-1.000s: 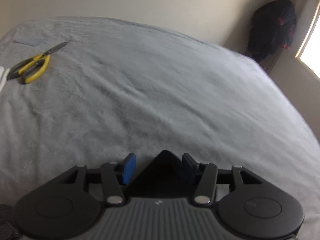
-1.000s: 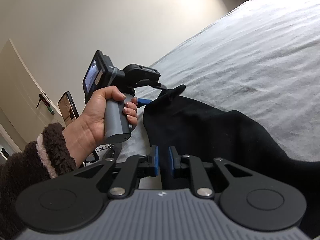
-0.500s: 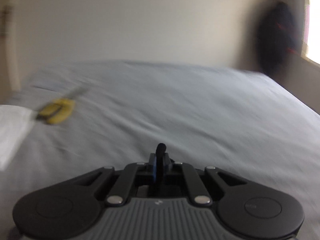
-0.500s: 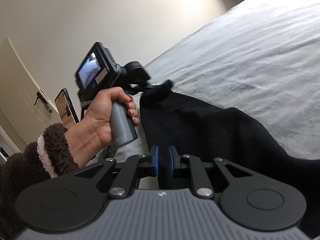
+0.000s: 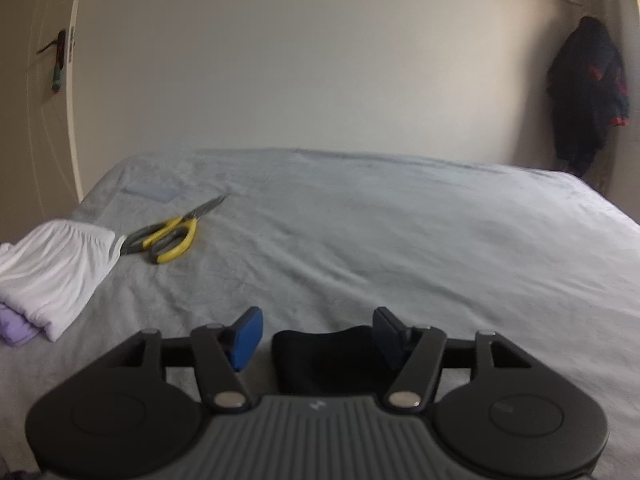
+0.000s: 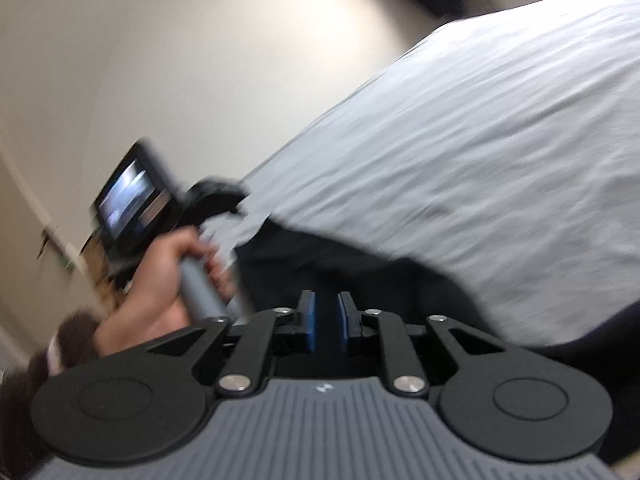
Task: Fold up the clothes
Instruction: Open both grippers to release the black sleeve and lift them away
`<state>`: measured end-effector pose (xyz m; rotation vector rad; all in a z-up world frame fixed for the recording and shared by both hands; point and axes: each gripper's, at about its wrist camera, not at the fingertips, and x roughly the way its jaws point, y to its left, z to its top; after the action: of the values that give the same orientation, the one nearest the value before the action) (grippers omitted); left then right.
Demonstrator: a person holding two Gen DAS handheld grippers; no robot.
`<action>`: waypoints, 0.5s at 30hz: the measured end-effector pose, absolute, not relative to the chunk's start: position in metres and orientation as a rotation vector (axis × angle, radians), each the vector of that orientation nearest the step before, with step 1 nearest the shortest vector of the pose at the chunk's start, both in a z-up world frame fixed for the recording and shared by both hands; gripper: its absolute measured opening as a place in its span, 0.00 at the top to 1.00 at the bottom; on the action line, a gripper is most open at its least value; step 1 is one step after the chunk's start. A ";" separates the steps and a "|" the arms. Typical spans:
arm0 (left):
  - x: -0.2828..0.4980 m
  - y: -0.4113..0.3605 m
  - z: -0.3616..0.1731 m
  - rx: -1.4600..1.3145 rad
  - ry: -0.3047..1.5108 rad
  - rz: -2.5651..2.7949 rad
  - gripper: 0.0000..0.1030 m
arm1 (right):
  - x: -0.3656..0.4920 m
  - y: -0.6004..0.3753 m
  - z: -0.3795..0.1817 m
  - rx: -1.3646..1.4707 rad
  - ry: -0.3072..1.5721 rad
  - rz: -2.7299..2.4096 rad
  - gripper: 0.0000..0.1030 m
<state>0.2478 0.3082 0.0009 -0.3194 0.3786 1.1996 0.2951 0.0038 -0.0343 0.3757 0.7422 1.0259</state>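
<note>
A black garment (image 6: 360, 272) lies on the grey bed sheet (image 5: 400, 240). In the left wrist view one edge of it (image 5: 328, 356) sits low between the blue pads of my left gripper (image 5: 318, 336). Those jaws are opening wide and neither pad touches the cloth. My right gripper (image 6: 326, 322) is low over the garment, its jaws opening with a narrow gap. Dark cloth shows in that gap, and the pads look just off it. In the blurred right wrist view a person's hand (image 6: 168, 264) holds the left gripper's handle.
Yellow-handled scissors (image 5: 168, 234) lie at the far left of the bed, beside a folded white cloth (image 5: 52, 268) on a lilac one (image 5: 14, 326). Dark clothes (image 5: 586, 96) hang in the far right corner. A door (image 5: 36, 120) stands at the left.
The left jaws pinched the garment's tip shut, then spread wide and let it go, while that gripper tilted up. The right jaws parted slightly and that view rolled and blurred.
</note>
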 end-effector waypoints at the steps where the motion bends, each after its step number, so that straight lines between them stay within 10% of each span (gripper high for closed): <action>1: 0.248 0.301 0.003 -0.309 0.375 1.177 0.37 | 0.297 -0.001 -0.030 0.373 0.745 0.973 0.59; 15: 0.271 0.205 -0.019 -0.050 0.566 0.553 0.25 | 0.314 -0.079 -0.026 0.041 0.655 0.424 0.48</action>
<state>0.2709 0.2054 -0.0194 -0.0504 0.5664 0.5534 0.3145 -0.0790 -0.0260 0.0405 0.6545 0.4239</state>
